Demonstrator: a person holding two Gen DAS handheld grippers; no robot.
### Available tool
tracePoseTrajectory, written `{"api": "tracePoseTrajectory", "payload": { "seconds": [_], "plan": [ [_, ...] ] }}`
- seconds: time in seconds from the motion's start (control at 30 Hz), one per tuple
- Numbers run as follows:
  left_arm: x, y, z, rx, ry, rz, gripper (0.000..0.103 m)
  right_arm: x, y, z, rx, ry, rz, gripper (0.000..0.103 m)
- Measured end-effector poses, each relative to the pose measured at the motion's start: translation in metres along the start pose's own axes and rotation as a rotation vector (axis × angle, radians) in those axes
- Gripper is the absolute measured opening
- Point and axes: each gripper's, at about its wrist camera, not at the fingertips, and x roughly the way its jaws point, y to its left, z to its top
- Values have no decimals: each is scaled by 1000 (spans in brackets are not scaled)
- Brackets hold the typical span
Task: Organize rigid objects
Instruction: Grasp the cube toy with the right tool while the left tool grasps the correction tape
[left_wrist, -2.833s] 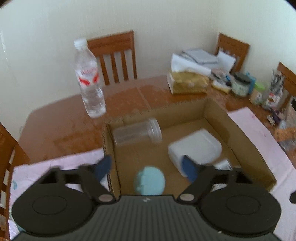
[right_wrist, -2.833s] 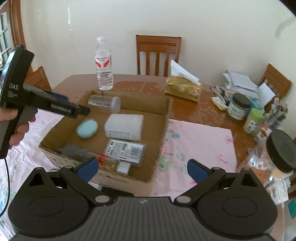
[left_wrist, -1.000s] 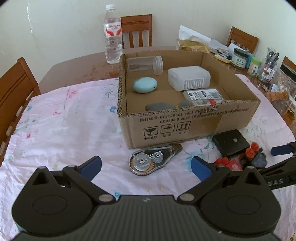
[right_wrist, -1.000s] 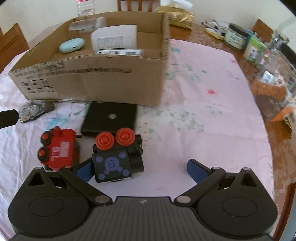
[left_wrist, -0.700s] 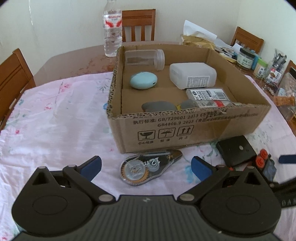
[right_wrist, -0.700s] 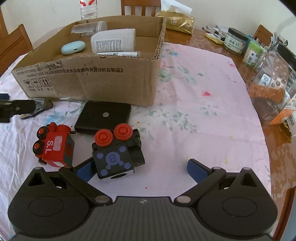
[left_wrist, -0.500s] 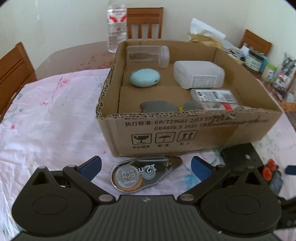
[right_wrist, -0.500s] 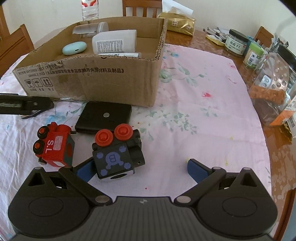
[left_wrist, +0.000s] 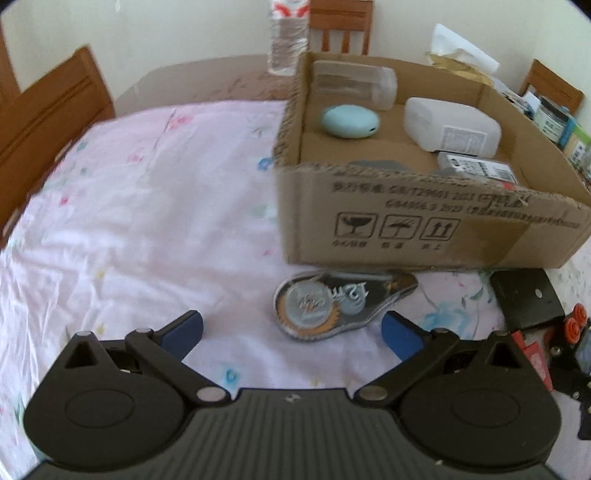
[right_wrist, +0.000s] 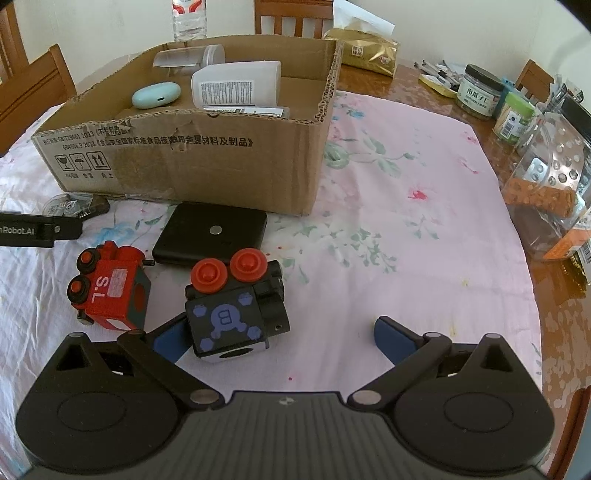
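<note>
Left claw (left_wrist: 291, 332): fingers spread wide, holding nothing, low over the pink cloth (left_wrist: 129, 206) that covers the bench. Tape dispenser (left_wrist: 340, 302) lies flat just beyond the fingertips, nearer the right one, and just in front of the box (left_wrist: 424, 229) near wall.

Right claw (right_wrist: 279, 338): fingers spread wide, nothing clamped. Black toy block (right_wrist: 232, 306) with two red knobs stands between them, hard against the left finger (right_wrist: 168, 341); whether it touches cannot be told. Right finger well clear of it.

Red toy train (right_wrist: 110, 288) marked "S.L" stands just left of the black block, apart from it. Black flat case (right_wrist: 210, 236) lies beyond both toys, close to the box front wall. Tip of the left claw enters the right wrist view at left edge, just above the train, next to the tape dispenser.

Inside the box: clear jar (right_wrist: 190, 55) on its side at far left corner; blue oval case (right_wrist: 157, 94) near it; white bottle (right_wrist: 236, 86) lying down to the right; flat labelled pack (left_wrist: 476, 168) nearer the front wall; grey item (left_wrist: 373, 164) mostly hidden behind that wall.

Outside, far: water bottle (right_wrist: 189, 18), tissue pack (right_wrist: 369, 50), chairs. Right side of bench: jars (right_wrist: 480, 92) and clutter on bare wood.
</note>
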Motion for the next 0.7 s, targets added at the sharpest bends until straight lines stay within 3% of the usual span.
{"api": "tracePoseTrajectory", "payload": {
  "seconds": [0.4,0.7],
  "plan": [
    [11,-37,17,-33,-3,27,103,-1,0,-3,0,-22,0,103],
    [9,-19,13,-89,12,68,103,-2,0,-5,-11,-32,6,103]
  ]
}}
